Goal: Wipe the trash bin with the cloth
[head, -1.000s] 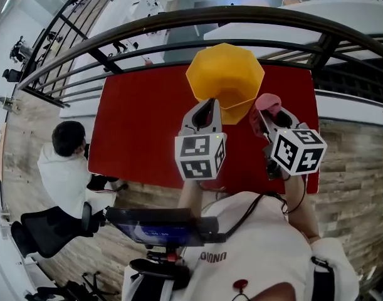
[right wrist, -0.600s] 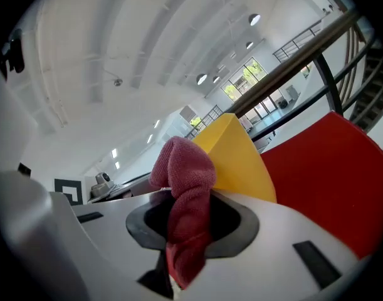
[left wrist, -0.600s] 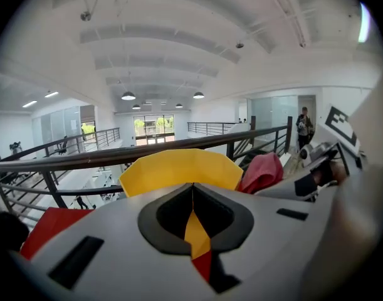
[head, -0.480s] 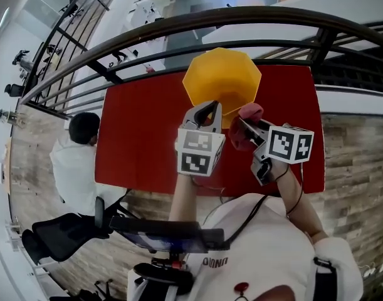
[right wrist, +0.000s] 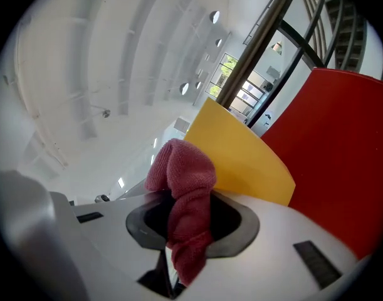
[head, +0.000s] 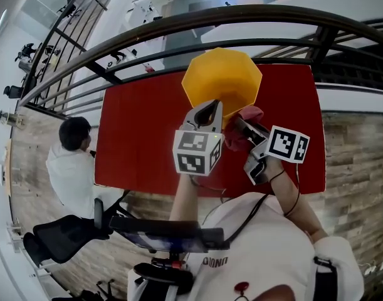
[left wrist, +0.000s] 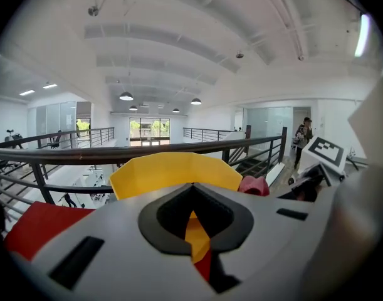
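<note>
Head view shows the yellow trash bin [head: 221, 80] standing on the red table [head: 138, 130] close to the railing [head: 178, 24], with both grippers brought up to its near side. The left gripper [head: 207, 109] is clenched on nothing, its tip at the bin's near wall; whether it touches I cannot tell, but it looks placed to steady the light bin against a push. The right gripper [head: 241, 126] lies rolled on its side, clamped on the dark pink cloth [head: 249, 114]. The cloth bunches out beyond the jaw tips, just beside the bin's right wall, so fabric rather than jaw should meet the plastic.
</note>
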`<state>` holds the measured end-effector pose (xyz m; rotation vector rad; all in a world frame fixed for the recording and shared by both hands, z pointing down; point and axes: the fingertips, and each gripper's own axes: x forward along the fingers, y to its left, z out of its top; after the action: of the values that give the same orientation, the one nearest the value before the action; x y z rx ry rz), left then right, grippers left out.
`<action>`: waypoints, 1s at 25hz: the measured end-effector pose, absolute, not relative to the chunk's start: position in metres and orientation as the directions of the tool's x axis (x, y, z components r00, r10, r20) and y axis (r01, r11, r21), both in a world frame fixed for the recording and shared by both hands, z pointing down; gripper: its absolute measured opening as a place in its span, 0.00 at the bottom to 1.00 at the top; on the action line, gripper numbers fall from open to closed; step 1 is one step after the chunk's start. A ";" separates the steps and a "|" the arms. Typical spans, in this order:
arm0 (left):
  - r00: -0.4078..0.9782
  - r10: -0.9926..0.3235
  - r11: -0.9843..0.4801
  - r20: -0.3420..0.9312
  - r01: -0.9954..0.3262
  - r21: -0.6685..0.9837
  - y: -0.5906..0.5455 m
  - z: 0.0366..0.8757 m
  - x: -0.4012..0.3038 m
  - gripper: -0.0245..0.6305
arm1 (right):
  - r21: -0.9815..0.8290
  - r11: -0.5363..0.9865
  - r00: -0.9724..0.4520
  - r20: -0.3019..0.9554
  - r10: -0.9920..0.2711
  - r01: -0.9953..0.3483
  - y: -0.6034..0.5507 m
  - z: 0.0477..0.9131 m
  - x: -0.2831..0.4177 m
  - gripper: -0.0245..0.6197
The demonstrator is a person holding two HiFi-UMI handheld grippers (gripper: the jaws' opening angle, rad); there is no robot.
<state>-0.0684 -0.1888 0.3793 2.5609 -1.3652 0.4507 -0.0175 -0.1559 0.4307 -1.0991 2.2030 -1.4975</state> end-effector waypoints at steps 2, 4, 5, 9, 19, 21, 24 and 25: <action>0.524 -0.770 -0.551 0.363 -0.834 0.036 -0.190 0.380 -0.069 0.04 | -0.887 0.156 -0.675 0.206 -0.708 -0.434 -0.157 0.439 -0.018 0.19; 0.523 -0.771 -0.550 0.363 -0.835 0.036 -0.190 0.381 -0.068 0.04 | -0.897 0.131 -0.674 0.214 -0.707 -0.422 -0.158 0.446 -0.018 0.19; 0.524 -0.771 -0.550 0.362 -0.834 0.036 -0.190 0.381 -0.067 0.04 | -0.901 0.120 -0.673 0.218 -0.707 -0.417 -0.158 0.450 -0.017 0.19; 0.531 -0.771 -0.556 0.350 -0.830 0.035 -0.187 0.379 -0.065 0.04 | -0.897 0.083 -0.662 0.255 -0.705 -0.433 -0.158 0.463 -0.015 0.19; 0.524 -0.776 -0.548 0.351 -0.835 0.035 -0.187 0.380 -0.064 0.04 | -0.882 -0.053 -0.643 0.381 -0.664 -0.468 -0.164 0.523 -0.009 0.19; 0.524 -0.777 -0.548 0.350 -0.836 0.035 -0.186 0.380 -0.065 0.04 | -0.880 -0.087 -0.641 0.405 -0.652 -0.467 -0.165 0.538 -0.009 0.19; 0.524 -0.777 -0.548 0.350 -0.836 0.035 -0.186 0.381 -0.064 0.04 | -0.866 -0.132 -0.634 0.449 -0.630 -0.482 -0.167 0.559 -0.007 0.19; 0.524 -0.777 -0.547 0.348 -0.836 0.036 -0.187 0.380 -0.064 0.04 | -0.861 -0.144 -0.632 0.462 -0.622 -0.487 -0.168 0.565 -0.007 0.19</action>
<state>-0.0643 -0.1867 0.3805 2.5640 -1.3752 0.4360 -0.0070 -0.1677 0.5651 -1.2930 1.9804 -1.9000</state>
